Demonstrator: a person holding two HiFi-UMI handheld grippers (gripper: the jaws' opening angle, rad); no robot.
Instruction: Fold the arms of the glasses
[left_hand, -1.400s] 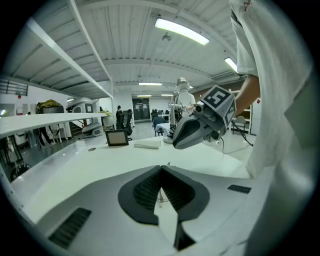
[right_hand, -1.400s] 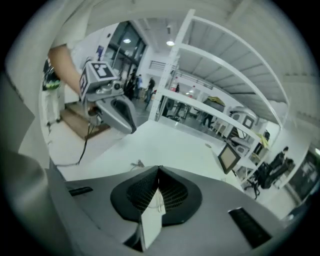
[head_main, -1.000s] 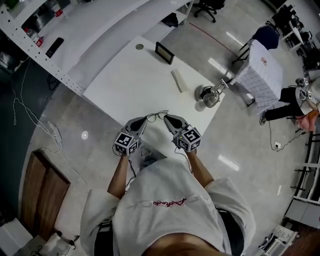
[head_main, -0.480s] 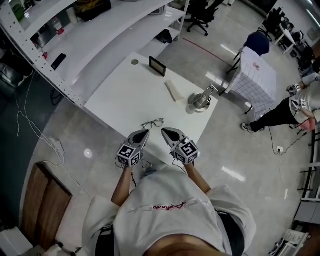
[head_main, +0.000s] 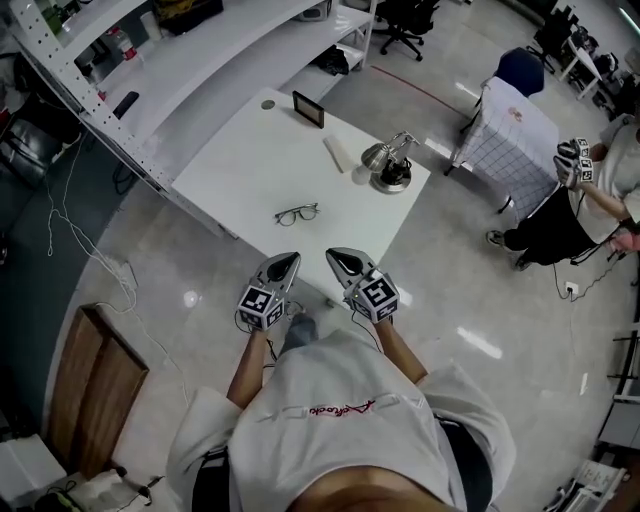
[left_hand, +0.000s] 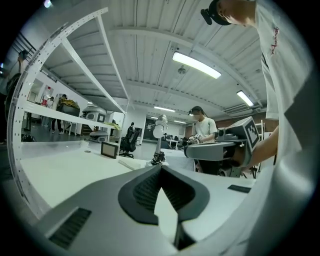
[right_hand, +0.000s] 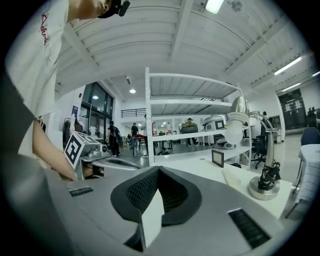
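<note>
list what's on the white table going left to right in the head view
small round disc → glasses → white block → desk lamp

One white rectangular table (head_main: 230, 160) carries five things, one of each kind: one pair of thin dark-rimmed glasses (head_main: 297, 213) near its middle, one silver metal desk lamp on a round base (head_main: 390, 165) by its right corner, one pale flat oblong block (head_main: 337, 153) and one small black-framed upright screen (head_main: 308, 109) along its far right edge, and one small grey round disc (head_main: 267, 104) near its far corner. Off its near corner there are two grey two-jaw tools, the left gripper (head_main: 289, 260) and the right gripper (head_main: 335, 255).
</note>
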